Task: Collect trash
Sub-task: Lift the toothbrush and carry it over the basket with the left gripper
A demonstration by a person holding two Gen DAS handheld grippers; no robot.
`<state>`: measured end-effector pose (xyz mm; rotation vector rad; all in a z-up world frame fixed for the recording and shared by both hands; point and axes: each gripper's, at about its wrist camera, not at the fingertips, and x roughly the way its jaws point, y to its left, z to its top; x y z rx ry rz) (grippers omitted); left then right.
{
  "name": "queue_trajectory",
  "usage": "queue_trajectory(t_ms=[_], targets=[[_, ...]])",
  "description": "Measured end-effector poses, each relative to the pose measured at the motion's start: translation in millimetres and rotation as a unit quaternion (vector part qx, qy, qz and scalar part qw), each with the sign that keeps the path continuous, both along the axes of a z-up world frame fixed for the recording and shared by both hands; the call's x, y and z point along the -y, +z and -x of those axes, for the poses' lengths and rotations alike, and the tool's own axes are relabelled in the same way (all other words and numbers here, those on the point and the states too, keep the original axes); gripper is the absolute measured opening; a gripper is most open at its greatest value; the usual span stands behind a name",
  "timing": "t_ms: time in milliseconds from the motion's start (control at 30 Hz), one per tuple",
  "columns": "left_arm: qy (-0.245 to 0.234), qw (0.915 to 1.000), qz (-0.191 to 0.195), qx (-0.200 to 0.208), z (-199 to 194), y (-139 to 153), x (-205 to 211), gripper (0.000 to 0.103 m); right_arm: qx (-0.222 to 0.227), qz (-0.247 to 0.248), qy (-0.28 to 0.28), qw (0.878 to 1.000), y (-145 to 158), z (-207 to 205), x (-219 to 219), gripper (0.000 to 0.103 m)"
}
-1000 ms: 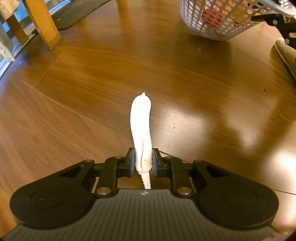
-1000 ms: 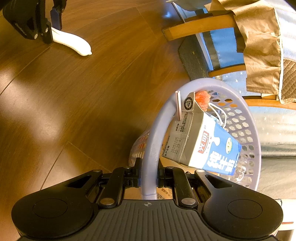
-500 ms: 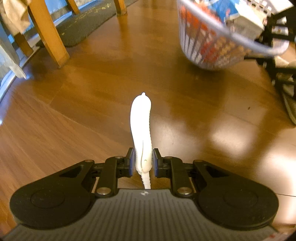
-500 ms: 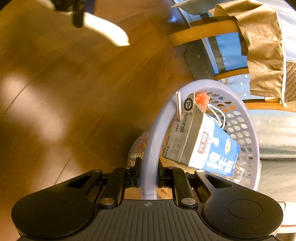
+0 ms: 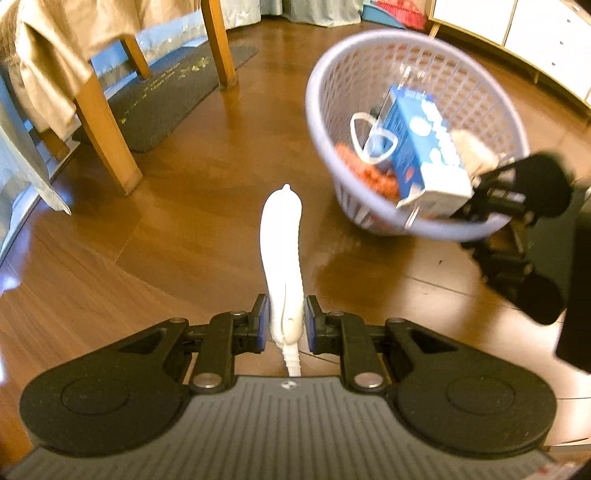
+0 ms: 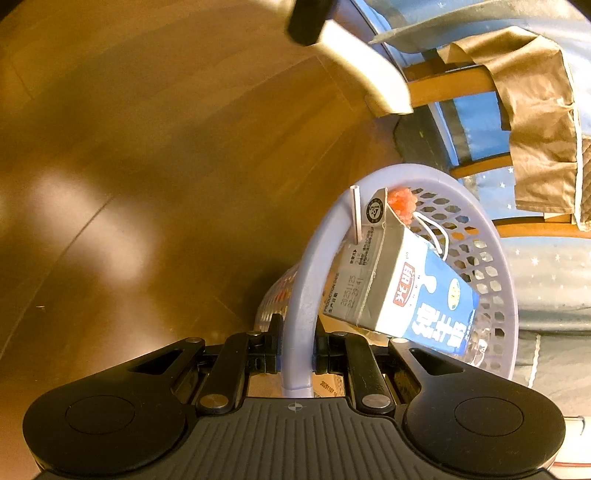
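Note:
My left gripper (image 5: 283,325) is shut on a long white plastic piece (image 5: 282,258) that sticks forward above the wooden floor. A lavender mesh basket (image 5: 391,44) hangs tilted to the right of it, with a blue and white milk carton (image 5: 421,155), a white mask and orange scraps inside. My right gripper (image 6: 297,349) is shut on the basket's rim (image 6: 306,280). In the right wrist view the carton (image 6: 417,291) leans against the rim, and the white piece (image 6: 365,81) shows blurred at the top, with the left gripper behind it.
Wooden table legs (image 5: 107,136) draped with tan cloth (image 5: 48,55) stand at the left beside a dark floor mat (image 5: 166,99). White cabinets (image 5: 517,26) line the far right. The brown wooden floor (image 5: 166,240) lies open between them.
The basket has swung closer to the left gripper and its opening now faces it. The white piece has moved toward the basket in the right wrist view.

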<state>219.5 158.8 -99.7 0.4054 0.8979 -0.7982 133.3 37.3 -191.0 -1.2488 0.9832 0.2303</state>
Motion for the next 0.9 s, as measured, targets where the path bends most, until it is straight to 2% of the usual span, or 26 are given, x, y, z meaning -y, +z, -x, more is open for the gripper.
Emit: queue_trajectory(t_ms=[233,433,700,900], targets=[[-0.007,1.0,0.002,-0.007,10.5,30.5,-2.4,0.016,-0.01,-0.017,-0.005,1.0,2.7,-1.5,-2.1,0.01],[-0.018,0.9998,0.005,-0.01,2.3,49.3,1.0,0.016,-0.017,-0.027,0.0,0.999,5.4,0.6,-4.7,0.01],[-0.028,0.9994,0.009,-0.016,-8.3,68.1,14.9,0.016,-0.03,-0.049,0.005,0.998,10.2,3.3,-8.7,0.01],[-0.053,0.9982,-0.004,-0.03,-13.2,77.9,27.9,0.016,-0.043,-0.077,0.003,0.996,14.3,3.6,-10.9,0.01]])
